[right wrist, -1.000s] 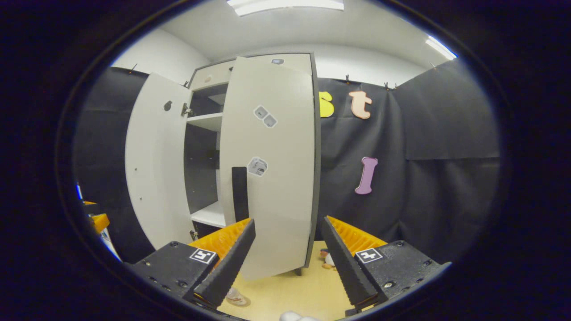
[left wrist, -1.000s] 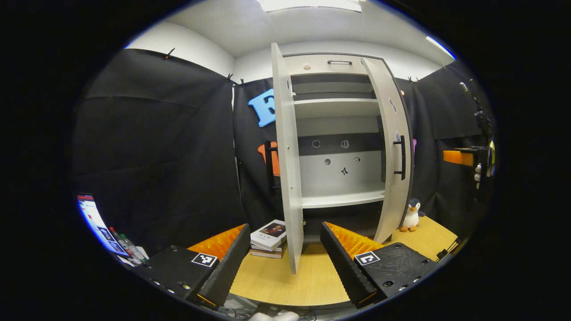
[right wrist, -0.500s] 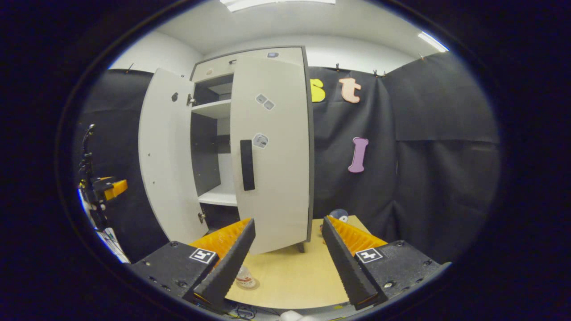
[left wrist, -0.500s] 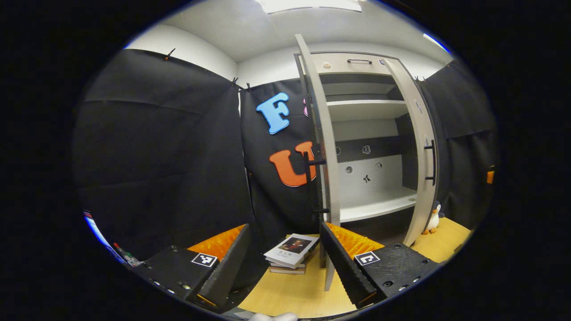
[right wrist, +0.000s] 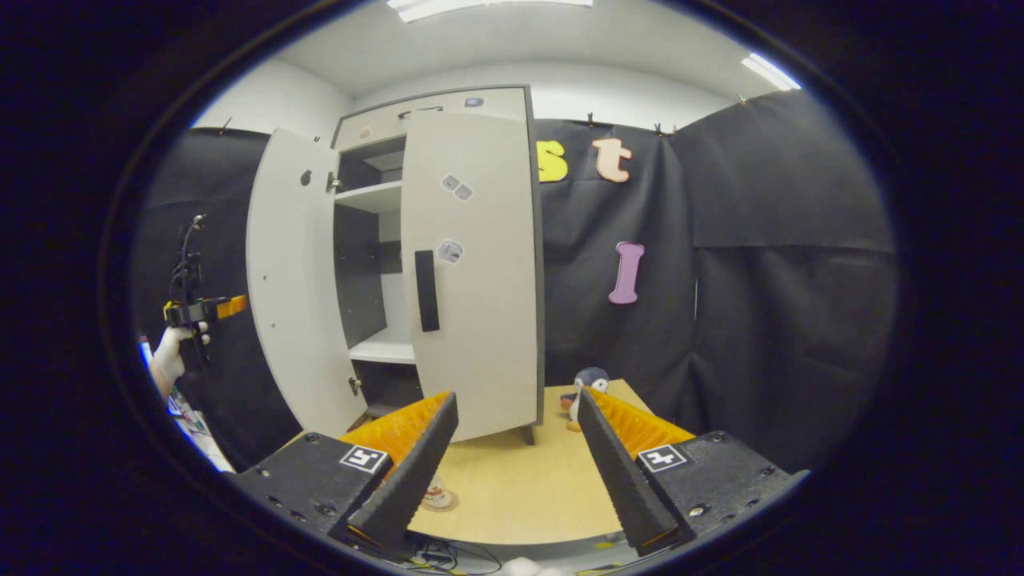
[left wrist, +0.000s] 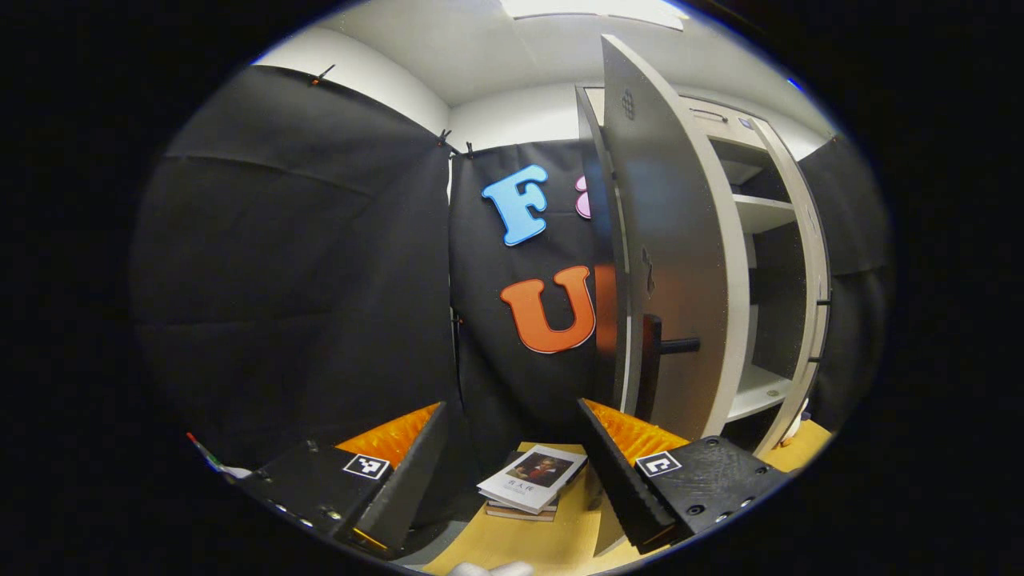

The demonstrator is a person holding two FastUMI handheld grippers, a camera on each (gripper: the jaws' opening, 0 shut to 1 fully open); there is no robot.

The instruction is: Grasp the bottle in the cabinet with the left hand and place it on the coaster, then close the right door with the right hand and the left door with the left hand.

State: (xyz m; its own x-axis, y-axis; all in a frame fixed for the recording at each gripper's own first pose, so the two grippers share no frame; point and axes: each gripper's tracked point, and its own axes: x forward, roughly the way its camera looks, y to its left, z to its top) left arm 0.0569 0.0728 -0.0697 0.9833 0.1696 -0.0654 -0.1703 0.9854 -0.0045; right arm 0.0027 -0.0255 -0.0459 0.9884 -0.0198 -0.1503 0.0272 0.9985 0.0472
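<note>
In the left gripper view my left gripper (left wrist: pixel 512 472) is open, just outside the cabinet's left door (left wrist: pixel 680 264), whose outer face and dark handle (left wrist: pixel 658 360) stand close ahead on the right. The right gripper view shows the left door (right wrist: pixel 288 272) swung wide and the right door (right wrist: pixel 472 272) close to the cabinet front, with a gap between them onto the shelves. My right gripper (right wrist: pixel 512 472) hangs open over the table, apart from the right door. The bottle (right wrist: pixel 436 490) stands on the coaster (right wrist: pixel 442 504), partly hidden behind my finger (right wrist: pixel 404 480). The left gripper (right wrist: pixel 204 310) is held far left.
A stack of books (left wrist: pixel 532 480) lies on the wooden table (left wrist: pixel 520 544) beside the left door's foot. A penguin toy (right wrist: pixel 588 382) sits on the table (right wrist: pixel 512 488) right of the cabinet. A gloved hand (right wrist: pixel 170 360) holds the far gripper.
The left gripper view has swung round from the cabinet's inside to the left door's outer face. My right gripper has drawn back from the right door, which now looks smaller.
</note>
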